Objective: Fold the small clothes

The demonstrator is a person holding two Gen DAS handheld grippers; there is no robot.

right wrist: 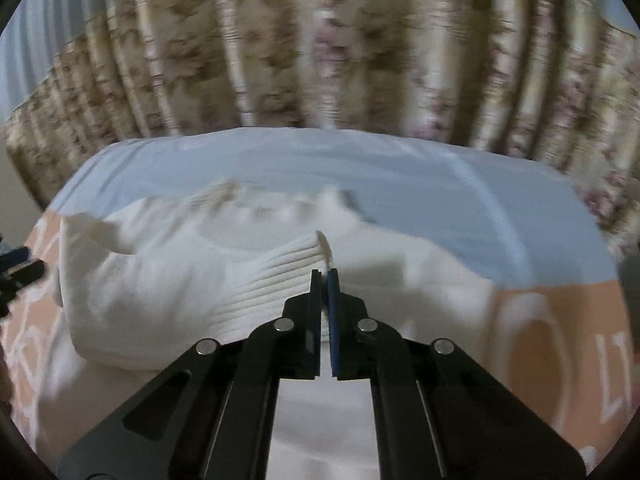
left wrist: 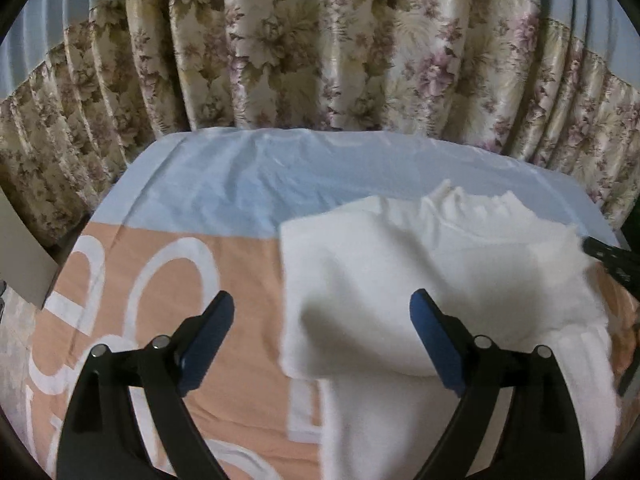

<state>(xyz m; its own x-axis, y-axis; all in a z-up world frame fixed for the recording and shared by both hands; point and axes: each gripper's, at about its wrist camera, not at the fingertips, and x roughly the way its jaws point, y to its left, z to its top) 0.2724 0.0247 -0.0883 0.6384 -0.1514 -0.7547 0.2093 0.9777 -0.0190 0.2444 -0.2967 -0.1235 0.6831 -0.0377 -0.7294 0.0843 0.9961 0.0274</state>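
Gripping ribbed cuff (right wrist: 298, 258): right tongs (right wrist: 324, 276) | left tongs (left wrist: 322, 308) wide above white sweater (left wrist: 400, 280)

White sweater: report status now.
Left gripper open, empty, over the white sweater. Right gripper shut on ribbed cuff. Nothing in the way on the bedsheet.

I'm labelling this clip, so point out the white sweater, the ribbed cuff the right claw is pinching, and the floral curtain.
white sweater (left wrist: 400, 264): left wrist view, on the folded body.
ribbed cuff (right wrist: 296, 264): right wrist view, on the ribbing just ahead of the fingertips.
floral curtain (left wrist: 320, 48): left wrist view, on a middle pleat.
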